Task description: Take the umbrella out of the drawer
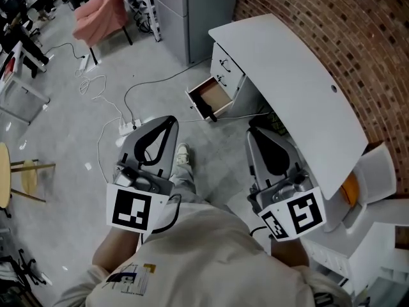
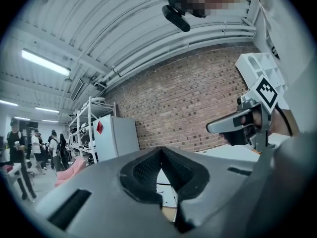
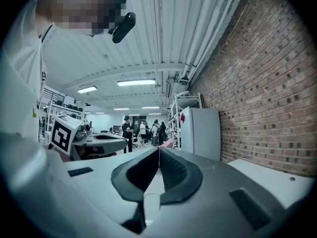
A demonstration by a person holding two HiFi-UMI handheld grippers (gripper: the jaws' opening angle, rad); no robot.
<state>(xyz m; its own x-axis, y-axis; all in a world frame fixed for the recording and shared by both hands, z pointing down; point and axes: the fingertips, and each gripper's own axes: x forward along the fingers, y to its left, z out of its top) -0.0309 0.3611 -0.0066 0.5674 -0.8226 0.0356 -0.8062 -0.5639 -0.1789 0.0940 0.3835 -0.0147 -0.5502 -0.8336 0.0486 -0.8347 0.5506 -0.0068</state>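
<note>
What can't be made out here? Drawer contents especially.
- Drawer contents, head view: too small. The dark shape at its front edge may or may not be the umbrella.
- Drawer, both gripper views: not identifiable. The bodies of the left hand-held gripper and right hand-held gripper fill the lower frame.
- Space under the desk, head view: covered by the desktop.
</note>
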